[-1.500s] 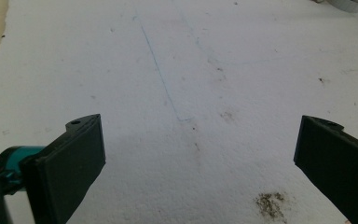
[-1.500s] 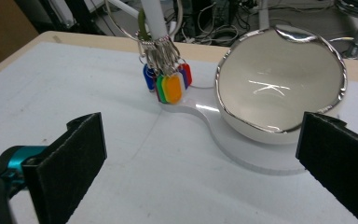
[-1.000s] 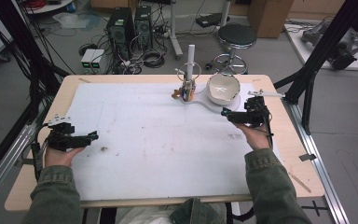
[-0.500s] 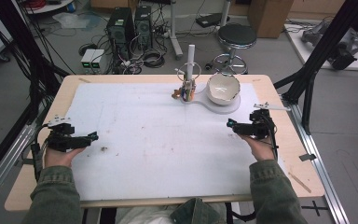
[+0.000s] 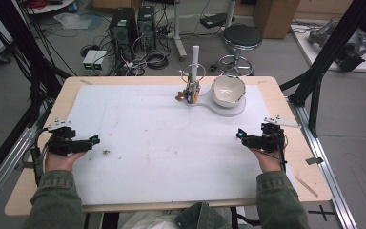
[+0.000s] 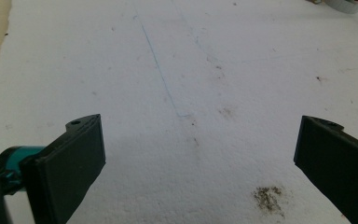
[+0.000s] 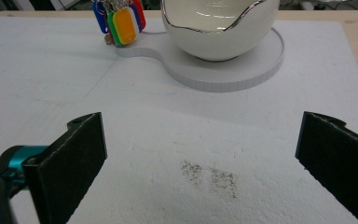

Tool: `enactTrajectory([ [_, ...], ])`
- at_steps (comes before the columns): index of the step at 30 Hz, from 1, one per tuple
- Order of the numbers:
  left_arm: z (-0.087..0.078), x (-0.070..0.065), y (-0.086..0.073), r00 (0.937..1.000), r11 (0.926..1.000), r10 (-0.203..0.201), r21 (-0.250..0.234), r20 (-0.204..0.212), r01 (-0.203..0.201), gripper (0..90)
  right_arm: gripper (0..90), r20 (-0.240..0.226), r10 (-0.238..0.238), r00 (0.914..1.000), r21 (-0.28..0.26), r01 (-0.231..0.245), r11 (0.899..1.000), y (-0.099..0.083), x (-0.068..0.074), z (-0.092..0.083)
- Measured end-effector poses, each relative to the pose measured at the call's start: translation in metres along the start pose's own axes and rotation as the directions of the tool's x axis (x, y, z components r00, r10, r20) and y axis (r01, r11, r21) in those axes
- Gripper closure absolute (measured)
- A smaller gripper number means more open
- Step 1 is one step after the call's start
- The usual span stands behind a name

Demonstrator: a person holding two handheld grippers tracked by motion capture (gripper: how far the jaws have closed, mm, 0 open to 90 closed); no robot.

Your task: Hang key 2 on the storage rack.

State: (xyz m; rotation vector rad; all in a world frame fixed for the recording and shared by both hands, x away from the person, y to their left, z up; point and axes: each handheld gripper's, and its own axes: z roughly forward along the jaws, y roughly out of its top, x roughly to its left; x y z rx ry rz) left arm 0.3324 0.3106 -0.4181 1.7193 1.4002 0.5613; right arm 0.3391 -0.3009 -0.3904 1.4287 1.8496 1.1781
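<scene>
Two tools are in your hands, both with jaws spread wide and holding nothing: the left tool (image 5: 94, 140) rests low at the near left of the table (image 5: 286, 95), the right tool (image 5: 239, 135) at the near right, pointing toward the white bowl (image 7: 220, 32). That bowl sits at the far side of the white sheet (image 5: 147, 133) on a pale round base (image 7: 242, 70), with a bunch of coloured key tags (image 7: 121, 21) hanging just beside it from a small stand (image 5: 194, 76). Judging from this, the bowl is your risk: its wall is smooth and rounded and its rim wavy, so a pinch could slip or tip it off the base. Coming in from the left could snag the tags or knock the stand. Otherwise the sheet between you and the bowl carries just faint dirt smudges (image 7: 209, 175).
</scene>
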Motion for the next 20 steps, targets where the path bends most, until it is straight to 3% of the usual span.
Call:
enactTrajectory([
  [5,-0.001,0.0,-0.001,1.0,1.0,0.001,-0.006,-0.005,-0.001,2.3,0.8,0.017,-0.042,0.999,-0.043,0.042,0.998,-0.006,0.004,-0.004],
  [9,-0.002,-0.001,-0.001,0.9999,0.9999,0.006,-0.014,-0.012,-0.006,2.3,0.8,0.019,-0.05,0.9986,-0.045,0.051,0.998,-0.01,0.006,-0.003],
  [20,-0.003,-0.002,-0.002,0.9998,0.9994,0.007,-0.033,-0.016,-0.007,2.3,0.8,0.026,-0.03,0.9992,-0.069,0.032,0.997,-0.012,0.004,-0.004],
])
